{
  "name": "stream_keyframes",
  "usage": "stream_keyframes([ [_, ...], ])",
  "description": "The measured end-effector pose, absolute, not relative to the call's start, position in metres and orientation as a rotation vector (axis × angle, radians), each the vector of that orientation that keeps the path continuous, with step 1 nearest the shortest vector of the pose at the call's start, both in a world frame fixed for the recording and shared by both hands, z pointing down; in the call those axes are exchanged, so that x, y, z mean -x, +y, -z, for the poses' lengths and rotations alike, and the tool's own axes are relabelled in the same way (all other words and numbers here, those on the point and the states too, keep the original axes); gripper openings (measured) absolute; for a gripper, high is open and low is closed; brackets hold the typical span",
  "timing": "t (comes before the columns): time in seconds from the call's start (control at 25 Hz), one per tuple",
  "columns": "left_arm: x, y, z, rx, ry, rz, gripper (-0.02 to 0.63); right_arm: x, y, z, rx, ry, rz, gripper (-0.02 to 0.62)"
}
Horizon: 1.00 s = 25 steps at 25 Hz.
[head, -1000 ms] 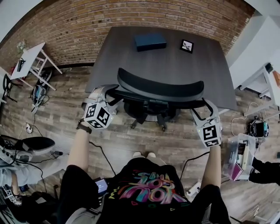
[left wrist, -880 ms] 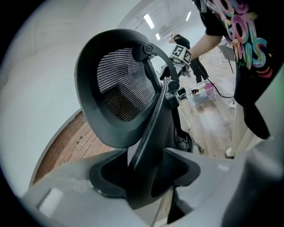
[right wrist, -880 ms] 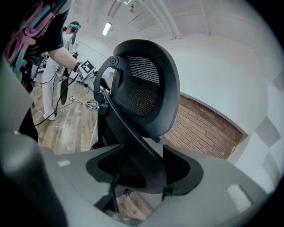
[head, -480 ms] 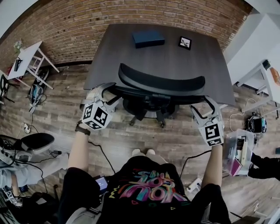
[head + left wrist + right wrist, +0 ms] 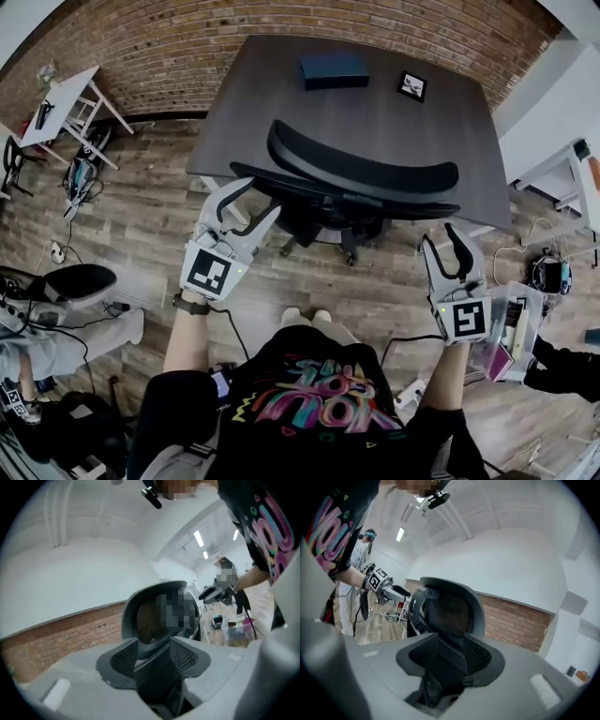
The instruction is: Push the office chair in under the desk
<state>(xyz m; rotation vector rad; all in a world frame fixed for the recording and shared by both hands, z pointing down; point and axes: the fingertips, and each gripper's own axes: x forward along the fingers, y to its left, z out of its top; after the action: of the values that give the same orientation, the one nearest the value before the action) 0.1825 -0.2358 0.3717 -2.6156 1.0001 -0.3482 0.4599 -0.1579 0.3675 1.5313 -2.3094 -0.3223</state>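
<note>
The black office chair stands with its seat tucked under the dark grey desk. Its curved backrest overlaps the desk's near edge. My left gripper hovers just beside the left end of the backrest; its jaws are spread but closing, and nothing is pressed between them. My right gripper hangs over the wood floor, a little short of the chair's right end, jaws closing on empty air. Each gripper view shows the chair's mesh back from the side.
A blue box and a small framed card lie on the desk. To the left are a white side table, a black stool and floor cables. At the right stand a plastic bin and a white desk.
Both grippers have drawn back from the chair toward the person. The right one, earlier against the chair's right end, now stands apart from it with its jaws narrower.
</note>
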Motion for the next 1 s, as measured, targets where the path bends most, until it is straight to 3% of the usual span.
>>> stream_keyframes([
  [0.24, -0.184, -0.215, -0.348, 2.737, 1.249, 0.133, 0.175, -0.437, -0.150, -0.344, -1.573, -2.411, 0.354, 0.129],
  [0.4, -0.186, -0.208, -0.341, 2.737, 1.285, 0.022, 0.035, -0.436, -0.149, -0.333, -1.660, -2.504, 0.307, 0.098],
  [0.44, -0.188, -0.205, -0.341, 2.742, 1.282, 0.003, 0.026, -0.436, -0.148, -0.332, -1.685, -2.530, 0.290, 0.090],
  [0.76, -0.194, -0.192, -0.356, 2.791, 1.287, -0.014, 0.002, -0.443, -0.141, -0.333, -1.776, -2.631, 0.181, 0.000],
  [1.0, -0.197, -0.186, -0.363, 2.804, 1.280, 0.009, 0.002, -0.443, -0.136, -0.344, -1.761, -2.603, 0.163, 0.000],
])
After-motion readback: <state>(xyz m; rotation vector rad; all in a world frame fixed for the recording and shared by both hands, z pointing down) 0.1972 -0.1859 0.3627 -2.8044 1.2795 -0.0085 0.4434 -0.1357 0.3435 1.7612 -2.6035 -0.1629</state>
